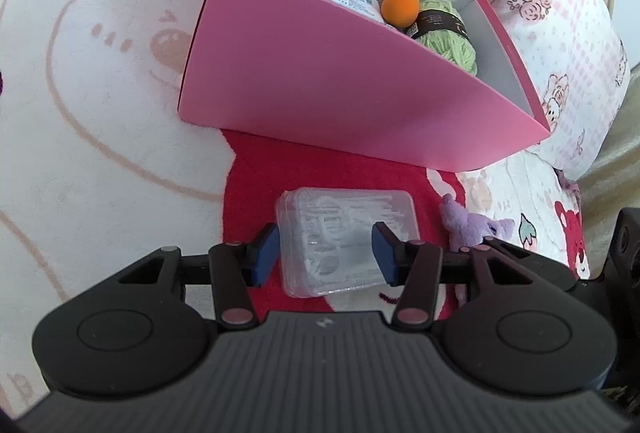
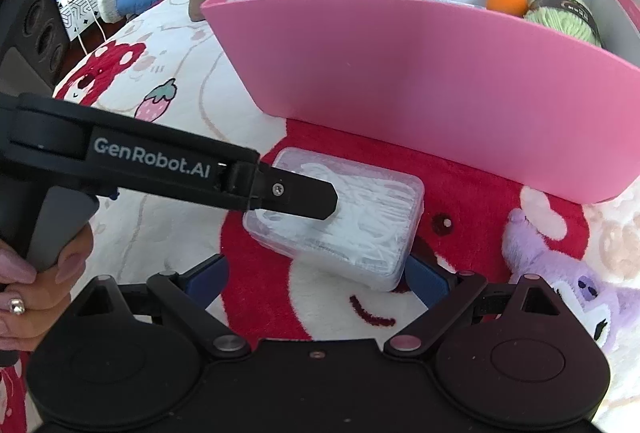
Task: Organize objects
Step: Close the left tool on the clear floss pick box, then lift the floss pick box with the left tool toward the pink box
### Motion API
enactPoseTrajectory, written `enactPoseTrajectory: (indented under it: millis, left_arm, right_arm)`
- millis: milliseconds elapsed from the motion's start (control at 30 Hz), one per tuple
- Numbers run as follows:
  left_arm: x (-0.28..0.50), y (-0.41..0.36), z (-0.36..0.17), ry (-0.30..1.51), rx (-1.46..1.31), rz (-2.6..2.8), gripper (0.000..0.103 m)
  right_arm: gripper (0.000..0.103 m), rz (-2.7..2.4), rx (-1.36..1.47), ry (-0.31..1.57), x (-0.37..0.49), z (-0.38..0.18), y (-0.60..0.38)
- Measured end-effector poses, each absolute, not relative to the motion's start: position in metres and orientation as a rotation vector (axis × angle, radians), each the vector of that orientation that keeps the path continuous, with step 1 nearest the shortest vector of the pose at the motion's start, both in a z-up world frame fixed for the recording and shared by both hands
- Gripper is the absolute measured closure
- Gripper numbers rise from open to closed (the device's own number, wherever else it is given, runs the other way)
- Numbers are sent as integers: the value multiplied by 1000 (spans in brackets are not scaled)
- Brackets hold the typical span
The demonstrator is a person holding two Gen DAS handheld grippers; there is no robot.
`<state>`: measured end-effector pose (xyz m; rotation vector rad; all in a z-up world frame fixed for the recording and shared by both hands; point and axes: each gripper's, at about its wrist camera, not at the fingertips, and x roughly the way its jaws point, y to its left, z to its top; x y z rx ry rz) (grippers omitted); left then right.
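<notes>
Red blanket (image 1: 248, 169) under clear box (image 1: 344, 233)

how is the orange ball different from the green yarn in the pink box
The orange ball is smooth and plain; the green yarn is stranded and wears a dark band. The ball looks smaller than the yarn. Both lie touching in the same end of the pink box.
</notes>
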<state>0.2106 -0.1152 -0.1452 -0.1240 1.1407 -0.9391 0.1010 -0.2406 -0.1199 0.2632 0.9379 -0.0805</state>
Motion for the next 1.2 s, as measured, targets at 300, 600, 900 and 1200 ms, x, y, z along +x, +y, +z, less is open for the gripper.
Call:
enactPoseTrajectory:
  millis: [300,600,900,1200]
  left_arm:
    - [205,-127,-147,1189,-145,-888,51]
    - [207,-123,-149,1182,-157,-904,51]
    - [213,-123,-148,1146,-164,-893,54]
    - [199,-106,-138,1124,-192,-933,59]
  right_arm:
    - [2,-142,318,923,109,-130,-248]
    - [2,-198,258,906,108,-133,-238]
    - [3,-228,252,887,107,-133,-240]
    - [7,-172,231,872,92,-124,-238]
